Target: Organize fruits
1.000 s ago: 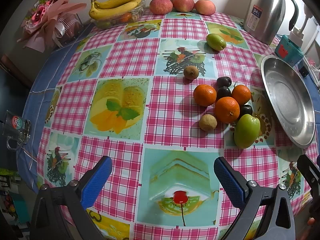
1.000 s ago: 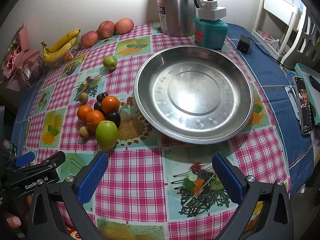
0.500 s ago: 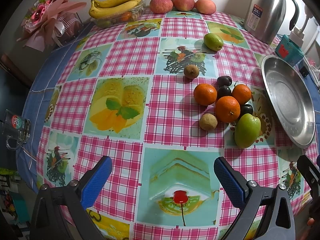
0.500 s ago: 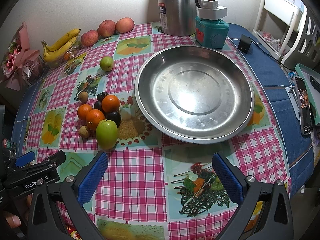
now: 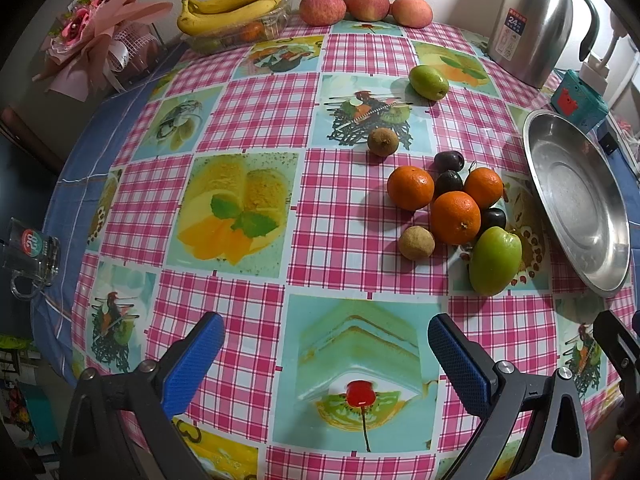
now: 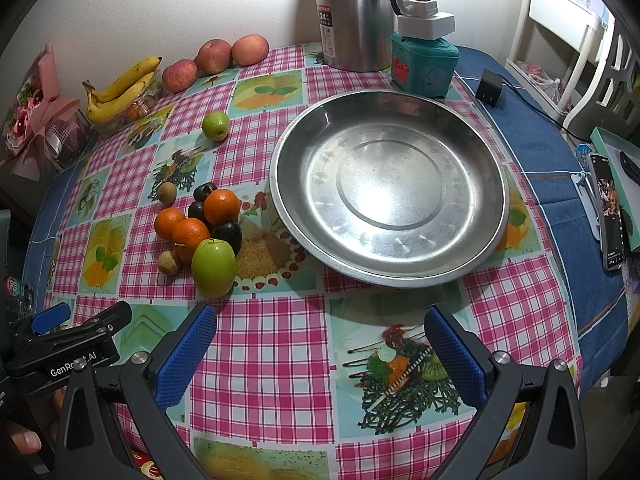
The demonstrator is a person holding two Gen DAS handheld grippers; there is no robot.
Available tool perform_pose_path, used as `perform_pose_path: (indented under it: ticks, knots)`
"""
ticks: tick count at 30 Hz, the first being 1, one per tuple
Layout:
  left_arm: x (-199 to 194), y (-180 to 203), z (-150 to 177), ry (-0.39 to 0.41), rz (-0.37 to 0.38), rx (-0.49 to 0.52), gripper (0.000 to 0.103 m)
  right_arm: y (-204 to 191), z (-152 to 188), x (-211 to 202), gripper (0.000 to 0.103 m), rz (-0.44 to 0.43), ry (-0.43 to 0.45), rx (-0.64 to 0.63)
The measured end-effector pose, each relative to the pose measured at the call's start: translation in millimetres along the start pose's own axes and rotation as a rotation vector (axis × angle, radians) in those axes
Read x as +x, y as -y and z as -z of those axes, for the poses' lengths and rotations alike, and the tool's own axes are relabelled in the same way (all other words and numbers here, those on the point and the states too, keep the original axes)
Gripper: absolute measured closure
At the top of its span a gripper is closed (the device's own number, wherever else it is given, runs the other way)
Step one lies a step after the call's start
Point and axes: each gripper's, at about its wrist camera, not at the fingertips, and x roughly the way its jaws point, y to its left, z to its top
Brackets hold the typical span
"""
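Observation:
A cluster of fruit lies on the checked tablecloth: three oranges [image 5: 455, 211], dark plums [image 5: 449, 161], a big green fruit [image 5: 494, 260] and a brown kiwi-like fruit [image 5: 416, 242]. The same cluster shows in the right wrist view [image 6: 191, 237]. A second brown fruit [image 5: 382, 141] and a small green fruit [image 5: 428, 82] lie farther back. An empty steel plate [image 6: 388, 188] sits to the right of the cluster. My left gripper [image 5: 324, 346] is open and empty, near the front edge. My right gripper [image 6: 320, 340] is open and empty, in front of the plate.
Bananas [image 5: 236, 2] on a plastic box and three apples [image 5: 366, 4] stand at the back. A steel thermos [image 6: 354, 12] and a teal box [image 6: 424, 62] stand behind the plate. A bouquet [image 5: 96, 36] is at back left. A phone [image 6: 610, 212] lies far right.
Both views have shifted slightly; the fruit and plate have stayed in place. Both grippers stay open.

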Motion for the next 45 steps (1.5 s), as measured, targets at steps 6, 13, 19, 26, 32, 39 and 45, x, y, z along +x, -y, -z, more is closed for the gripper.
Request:
perform_pose_path:
  ticks: [6, 13, 19, 26, 32, 39, 45]
  knots:
    - [0.6, 0.5, 0.6, 0.0, 0.001, 0.0, 0.0, -0.2, -0.2, 0.2, 0.0, 0.0, -0.001, 0.0]
    - [2.0, -3.2, -3.7, -0.008, -0.007, -0.027, 0.0, -2.7, 1.4, 2.1, 0.0, -0.003, -0.008, -0.008]
    - [-9.7, -6.6, -19.3, 0.001, 0.027, -0.063, 0.0, -7.5, -5.4, 2.6, 0.0, -0.038, -0.017, 0.0]
    - [-19.3, -12.9, -46.5, 0.018, 0.06, -0.118, 0.0, -19.6, -25.8, 0.2, 0.0, -0.036, -0.034, -0.002]
    - [-12.5, -15.5, -64.6, 0.004, 0.073, -0.164, 0.0, -32.4, -41.0, 12.5, 0.0, -0.033, -0.075, -0.011]
    - [1.0, -7.2, -82.2, -0.018, 0.101, -0.162, 0.0, -48.7, -54.3, 34.1, 0.0, -0.048, -0.13, -0.018]
    - [16.0, -10.4, -94.5, -0.041, 0.104, -0.159, 0.0, -60.5, -63.3, 56.1, 0.0, -0.054, -0.178, -0.024]
